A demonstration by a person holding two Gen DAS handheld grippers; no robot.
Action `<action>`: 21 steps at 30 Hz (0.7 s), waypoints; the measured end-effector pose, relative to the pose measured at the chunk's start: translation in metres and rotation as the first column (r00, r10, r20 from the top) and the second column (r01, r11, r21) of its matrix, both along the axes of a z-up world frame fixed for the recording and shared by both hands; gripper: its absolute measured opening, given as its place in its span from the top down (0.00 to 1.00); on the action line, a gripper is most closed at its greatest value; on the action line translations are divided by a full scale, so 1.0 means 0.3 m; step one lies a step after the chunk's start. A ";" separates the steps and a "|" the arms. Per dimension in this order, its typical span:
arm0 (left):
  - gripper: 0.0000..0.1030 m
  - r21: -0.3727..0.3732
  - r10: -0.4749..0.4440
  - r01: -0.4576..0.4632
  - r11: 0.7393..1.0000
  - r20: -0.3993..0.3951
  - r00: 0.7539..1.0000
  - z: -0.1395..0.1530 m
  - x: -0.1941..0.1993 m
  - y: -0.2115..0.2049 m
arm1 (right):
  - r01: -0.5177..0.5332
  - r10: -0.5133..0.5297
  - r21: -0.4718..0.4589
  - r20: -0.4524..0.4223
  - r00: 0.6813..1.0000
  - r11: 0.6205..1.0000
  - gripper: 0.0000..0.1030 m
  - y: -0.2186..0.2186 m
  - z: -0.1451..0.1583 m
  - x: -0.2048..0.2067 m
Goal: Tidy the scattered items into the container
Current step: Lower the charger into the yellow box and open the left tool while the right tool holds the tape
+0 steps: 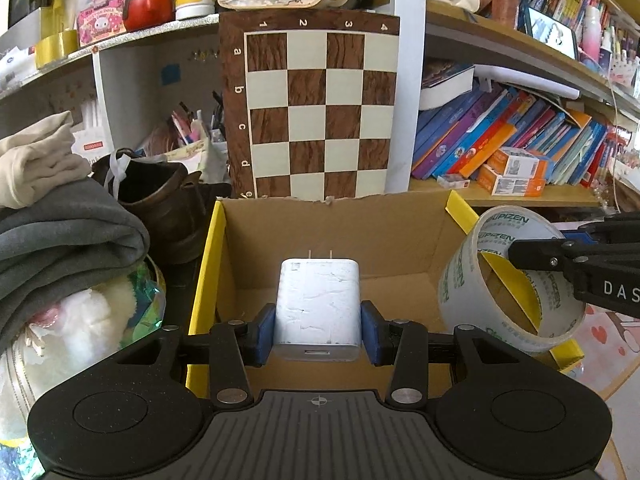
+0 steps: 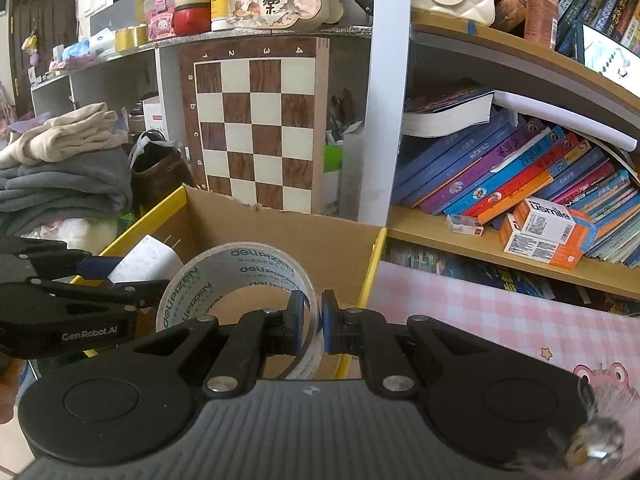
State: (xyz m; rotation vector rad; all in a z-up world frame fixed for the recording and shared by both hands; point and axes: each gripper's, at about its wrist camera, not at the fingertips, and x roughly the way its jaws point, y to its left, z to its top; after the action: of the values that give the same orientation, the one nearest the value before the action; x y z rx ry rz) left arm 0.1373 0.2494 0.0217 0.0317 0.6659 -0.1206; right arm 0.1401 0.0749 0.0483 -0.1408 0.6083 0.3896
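Note:
A white wall charger (image 1: 318,304), prongs pointing away, is clamped between the blue pads of my left gripper (image 1: 318,328), held over the open cardboard box (image 1: 336,216) with yellow edges. The clear tape roll (image 2: 224,280) with green lettering hangs over the box's right side, my right gripper (image 2: 311,326) shut on its wall. In the left wrist view the tape roll (image 1: 516,280) and the right gripper's fingers (image 1: 560,258) come in from the right. In the right wrist view the charger (image 2: 144,260) and left gripper (image 2: 100,276) show at the left, above the box (image 2: 280,236).
A chessboard (image 1: 316,112) leans upright behind the box. Folded grey and beige clothes (image 1: 60,236), a brown shoe (image 1: 168,204) and a plush toy lie left. Shelves of books (image 2: 520,172) and orange boxes (image 2: 548,232) stand right, above a pink checked cloth (image 2: 500,320).

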 end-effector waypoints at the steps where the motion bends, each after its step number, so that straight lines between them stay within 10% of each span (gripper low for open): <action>1: 0.59 0.003 0.000 0.000 1.000 -0.006 1.000 -0.004 0.006 -0.001 | 0.000 0.000 -0.003 -0.001 1.000 1.000 0.91 0.002 -0.003 0.003; 21: 0.59 0.067 0.009 -0.001 0.998 -0.119 0.993 -0.063 0.116 -0.024 | -0.030 0.025 -0.076 -0.060 0.998 0.997 0.91 0.067 -0.076 0.078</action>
State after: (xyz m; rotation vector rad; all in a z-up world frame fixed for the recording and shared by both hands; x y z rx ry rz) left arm 0.1720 0.2423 0.0030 0.0882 0.7895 -0.0961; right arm 0.1634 0.0952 0.0256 -0.2117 0.6806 0.3984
